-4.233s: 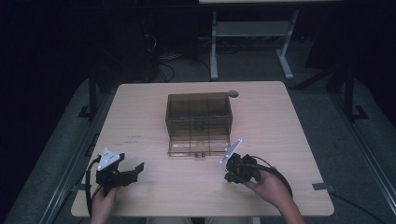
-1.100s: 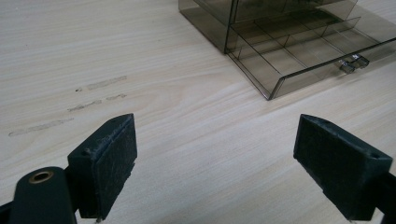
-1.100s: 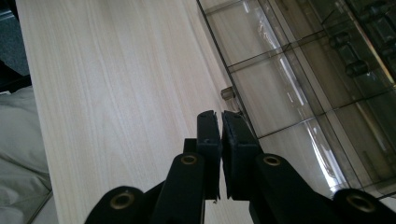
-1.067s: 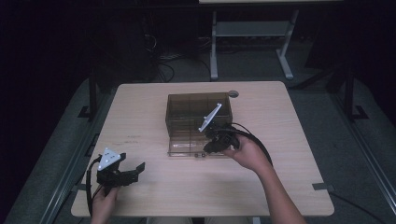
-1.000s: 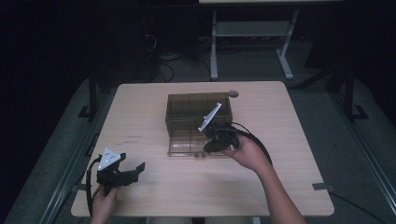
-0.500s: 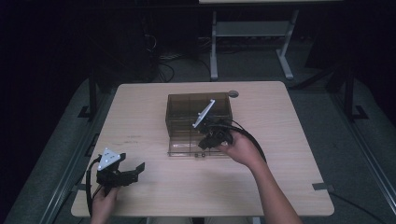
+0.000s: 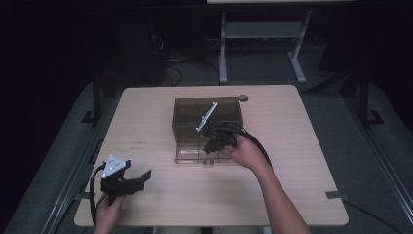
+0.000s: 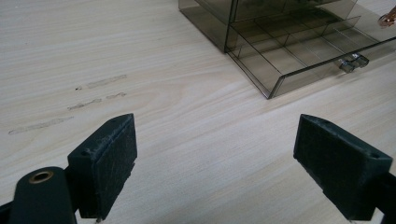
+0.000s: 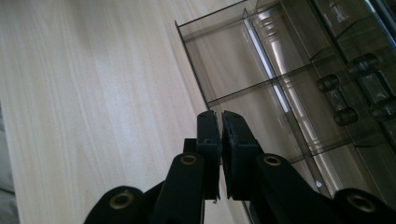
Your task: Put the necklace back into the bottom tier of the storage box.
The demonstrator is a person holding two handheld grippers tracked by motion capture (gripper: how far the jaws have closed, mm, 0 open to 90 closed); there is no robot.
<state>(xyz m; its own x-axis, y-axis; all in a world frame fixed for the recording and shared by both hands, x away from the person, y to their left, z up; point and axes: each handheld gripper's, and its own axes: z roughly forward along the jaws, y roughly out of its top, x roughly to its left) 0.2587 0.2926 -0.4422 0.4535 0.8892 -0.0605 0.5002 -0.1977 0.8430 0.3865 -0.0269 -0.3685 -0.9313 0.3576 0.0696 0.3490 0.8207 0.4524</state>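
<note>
I am holding my right gripper (image 7: 208,144), jaws pressed together, over the open drawer (image 7: 204,152) at the desk's (image 7: 292,195) twelve o'clock; pushing it shut likely follows.

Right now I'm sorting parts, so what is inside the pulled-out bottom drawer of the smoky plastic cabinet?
The drawer shows bare divided compartments, seemingly empty. The right gripper and hand cover part of it in the high view.
</note>
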